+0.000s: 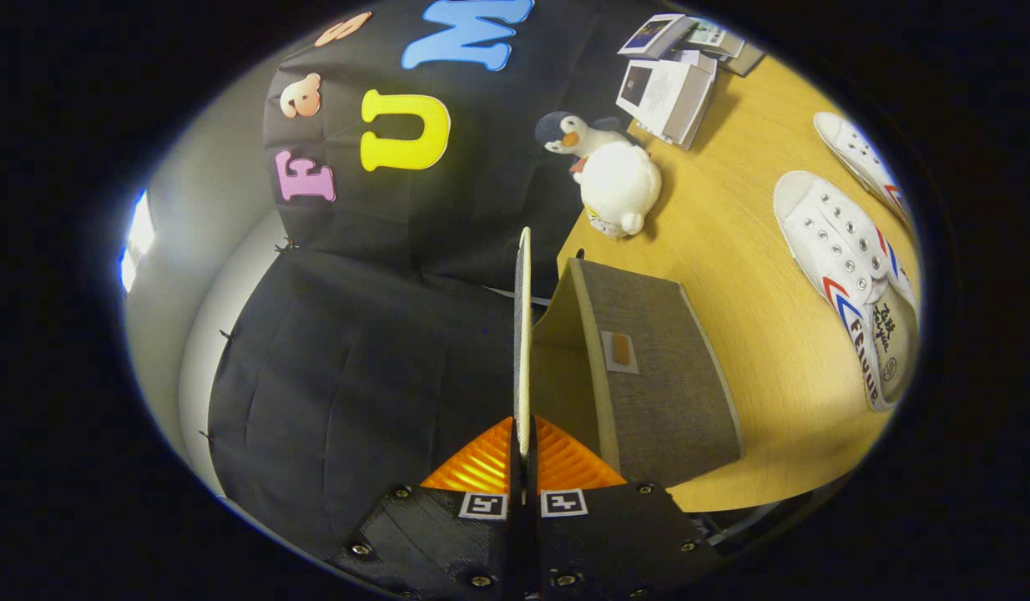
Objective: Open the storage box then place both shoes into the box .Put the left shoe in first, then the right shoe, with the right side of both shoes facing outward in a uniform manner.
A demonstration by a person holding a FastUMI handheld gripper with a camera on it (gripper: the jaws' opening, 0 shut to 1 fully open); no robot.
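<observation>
My gripper (523, 457) is shut on the thin lid (523, 334) of the grey fabric storage box (657, 376), and the lid stands edge-on, lifted away from the box. The box's open inside shows just right of the lid. Beyond the box, on the wooden table (749, 317), lie two white shoes with red and blue stripes. The nearer shoe (849, 275) lies sole down with its opening showing. The farther shoe (861, 159) lies beyond it.
A white plush penguin (611, 175) sits on the table past the box, near the black cloth wall. Booklets and papers (674, 83) lie further back. The table's edge runs close beside the box.
</observation>
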